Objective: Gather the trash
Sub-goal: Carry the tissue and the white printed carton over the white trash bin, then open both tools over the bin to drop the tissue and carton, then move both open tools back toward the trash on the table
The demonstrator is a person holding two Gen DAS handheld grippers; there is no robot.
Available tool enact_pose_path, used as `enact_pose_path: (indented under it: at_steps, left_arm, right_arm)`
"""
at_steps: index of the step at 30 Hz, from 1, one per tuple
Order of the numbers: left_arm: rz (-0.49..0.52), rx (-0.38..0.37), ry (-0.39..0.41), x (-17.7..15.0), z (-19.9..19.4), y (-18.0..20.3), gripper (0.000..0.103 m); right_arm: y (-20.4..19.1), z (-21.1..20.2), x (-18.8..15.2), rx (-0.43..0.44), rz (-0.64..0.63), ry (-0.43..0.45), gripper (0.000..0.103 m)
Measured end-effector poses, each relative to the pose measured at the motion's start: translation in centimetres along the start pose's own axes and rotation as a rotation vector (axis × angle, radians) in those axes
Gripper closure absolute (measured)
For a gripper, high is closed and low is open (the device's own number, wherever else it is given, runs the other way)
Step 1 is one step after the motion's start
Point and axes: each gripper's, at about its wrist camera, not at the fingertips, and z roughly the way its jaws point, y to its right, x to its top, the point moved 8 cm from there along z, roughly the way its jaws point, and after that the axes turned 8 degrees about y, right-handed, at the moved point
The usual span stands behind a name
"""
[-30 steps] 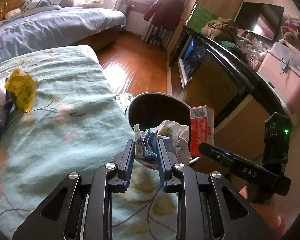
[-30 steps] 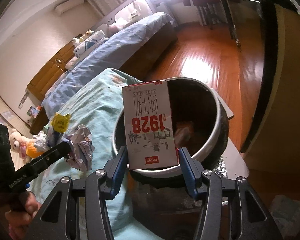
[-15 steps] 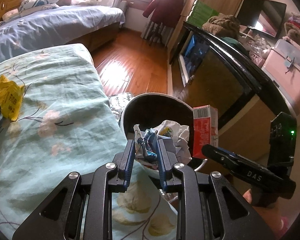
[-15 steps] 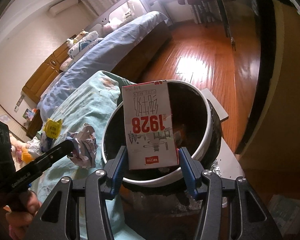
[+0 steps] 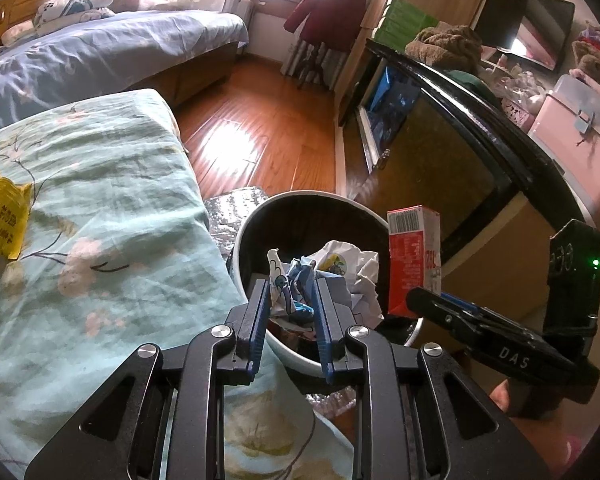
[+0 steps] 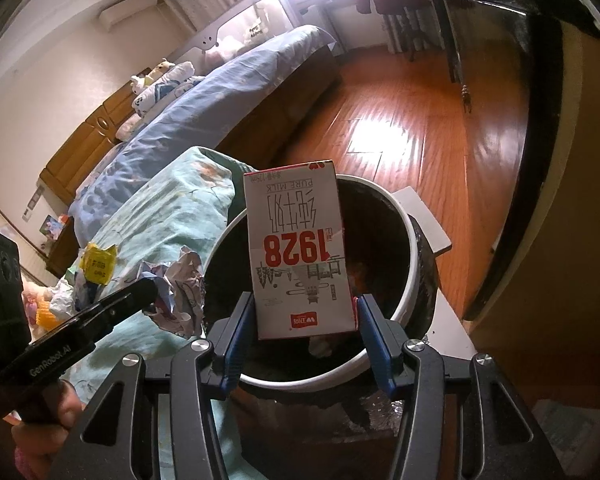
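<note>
Both grippers hold trash over the bin [image 6: 414, 300], beside the bed [image 5: 100, 208].

The right gripper [image 6: 304, 332] clamps the carton [image 6: 300, 248] by its flat sides near one end; it looks light, stiff and crushable, with its long axis pointing away, print upside down. The left gripper [image 5: 290, 308] pinches the wrapper [image 5: 290, 284]: soft, weightless, no clear axis.

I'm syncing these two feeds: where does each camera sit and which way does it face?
Left wrist: on the left gripper, looking down over crumpled wrappers into the trash bin; right gripper at right.
Right wrist: on the right gripper, facing the bin past the milk carton; a hand at left.
Shared: bin, carton, wrappers, floral bedspread.
</note>
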Motion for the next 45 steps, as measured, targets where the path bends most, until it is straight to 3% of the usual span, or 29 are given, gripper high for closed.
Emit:
enact_pose_path:
  at_steps: [7,10,17,19,27,45]
  left_arm:
    - [-0.014,-0.013,-0.010,0.2,0.6,0.3,0.077]
    - [-0.016,-0.007,-0.004,0.2,0.4,0.1,0.067]
    - [-0.039,0.010,0.003,-0.7,-1.2,-1.4,0.065]
    - [-0.047,0.021,0.005,-1.0,-1.8,-2.1,0.063]
    - [-0.090,0.097,0.045,-2.7,-5.7,-6.1,0.059]
    - [-0.233,0.259,0.120,-5.9,-13.1,-15.9,0.058]
  right_arm:
    - [0.4,0.6,0.2,-0.012,0.006,-0.010,0.049]
    - [0.4,0.6,0.2,-0.005,0.020,-0.013,0.048]
    - [-0.7,0.1,-0.1,0.016,0.022,-0.011,0.045]
    - [-1.3,-0.1,-0.2,0.027,0.022,-0.010,0.039]
    - [-5.4,-0.3,-1.0,0.100,-0.002,-0.017,0.025]
    - [-15.4,1.2,-4.8,0.224,-0.096,-0.091,0.023]
